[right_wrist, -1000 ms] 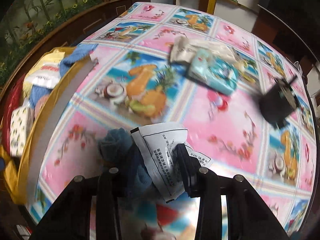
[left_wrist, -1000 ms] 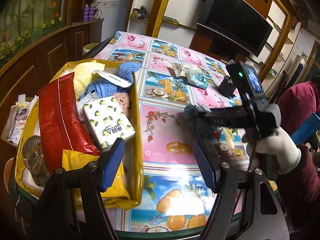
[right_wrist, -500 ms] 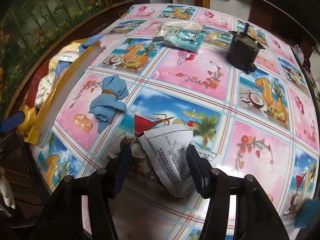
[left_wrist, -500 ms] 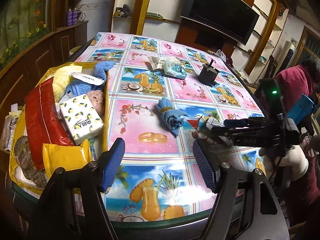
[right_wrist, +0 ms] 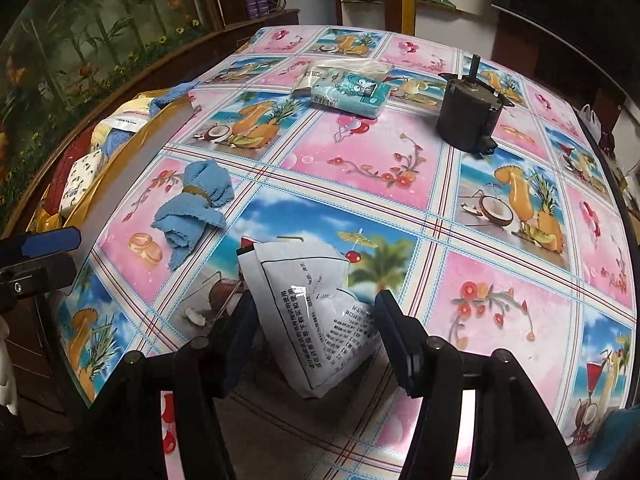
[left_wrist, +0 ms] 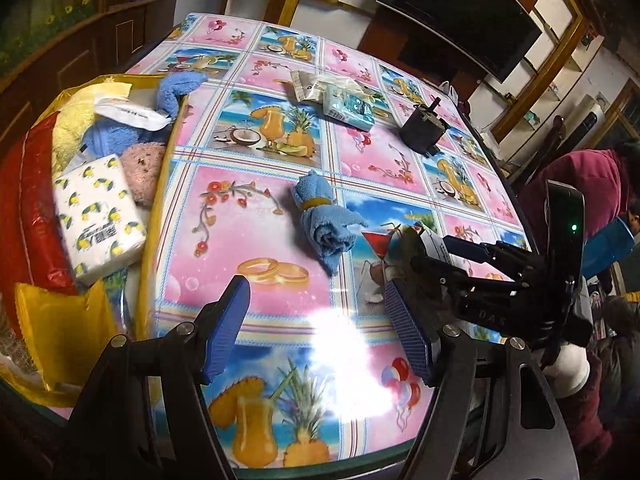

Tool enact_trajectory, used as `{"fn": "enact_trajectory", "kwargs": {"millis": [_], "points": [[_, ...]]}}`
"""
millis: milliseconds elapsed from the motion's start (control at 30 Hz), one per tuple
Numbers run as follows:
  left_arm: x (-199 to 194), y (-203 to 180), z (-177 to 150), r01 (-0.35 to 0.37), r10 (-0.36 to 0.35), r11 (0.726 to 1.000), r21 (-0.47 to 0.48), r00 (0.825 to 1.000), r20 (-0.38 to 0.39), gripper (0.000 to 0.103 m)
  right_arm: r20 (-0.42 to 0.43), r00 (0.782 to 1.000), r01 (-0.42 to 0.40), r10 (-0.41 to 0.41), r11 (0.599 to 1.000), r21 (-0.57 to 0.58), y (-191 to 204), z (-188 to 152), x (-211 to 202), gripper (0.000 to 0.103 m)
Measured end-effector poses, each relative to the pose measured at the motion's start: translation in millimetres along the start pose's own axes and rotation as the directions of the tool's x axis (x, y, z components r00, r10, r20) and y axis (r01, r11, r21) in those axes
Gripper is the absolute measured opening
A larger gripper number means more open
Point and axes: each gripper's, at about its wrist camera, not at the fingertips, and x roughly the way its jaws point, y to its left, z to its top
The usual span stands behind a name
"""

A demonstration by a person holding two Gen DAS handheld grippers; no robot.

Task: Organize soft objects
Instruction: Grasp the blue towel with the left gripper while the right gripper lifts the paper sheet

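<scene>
1. The rolled blue towel (left_wrist: 326,220), bound with a yellow band, now lies alone on the surface (left_wrist: 248,232), to the right of the yellow bag (left_wrist: 160,184). A second ago it was pinched in the right hand-held gripper (right_wrist: 312,320) together with a white printed packet (right_wrist: 316,316).
2. That right hand-held gripper is opening, and the packet stands loose between its jaws, no longer pinched. In my judgement the towel has been dropped for a later pick and has not yet been put away.
3. The left hand-held gripper (left_wrist: 316,324) hovers released and empty over the near surface and has swung from the bag toward the towel.
4. Further off lie a teal tissue pack (right_wrist: 350,92) and a dark motor-like block (right_wrist: 470,114).
5. The bag's contents are partly cut off at the left edge, and glare whitens the near surface. The packet's lower end is hidden behind the jaws.
</scene>
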Motion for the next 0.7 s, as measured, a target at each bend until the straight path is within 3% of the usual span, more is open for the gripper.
{"fn": "enact_trajectory", "kwargs": {"millis": [133,200,267,567,700], "points": [[14,-6,14,-0.032,0.032,0.999,0.009,0.999,0.005,0.071,0.006,1.0,0.012,-0.012,1.0,-0.006,0,3,8,0.058],[24,-7,23,-0.054,0.054,0.999,0.007,0.999,0.004,0.071,0.016,1.0,-0.008,0.008,1.0,0.004,-1,4,10,0.04],[38,-6,30,-0.073,0.073,0.997,0.0,0.997,-0.006,0.071,0.02,1.0,-0.016,0.016,1.0,0.008,-1,3,9,0.032],[90,-15,43,-0.164,0.167,0.985,0.049,0.984,-0.055,0.071,0.05,0.998,-0.043,0.041,0.999,0.028,-13,-9,1,0.03],[101,-25,45,-0.225,0.229,0.967,0.119,0.973,-0.021,0.071,0.052,0.997,-0.054,0.052,0.998,0.039,-15,-9,0,0.03]]}}
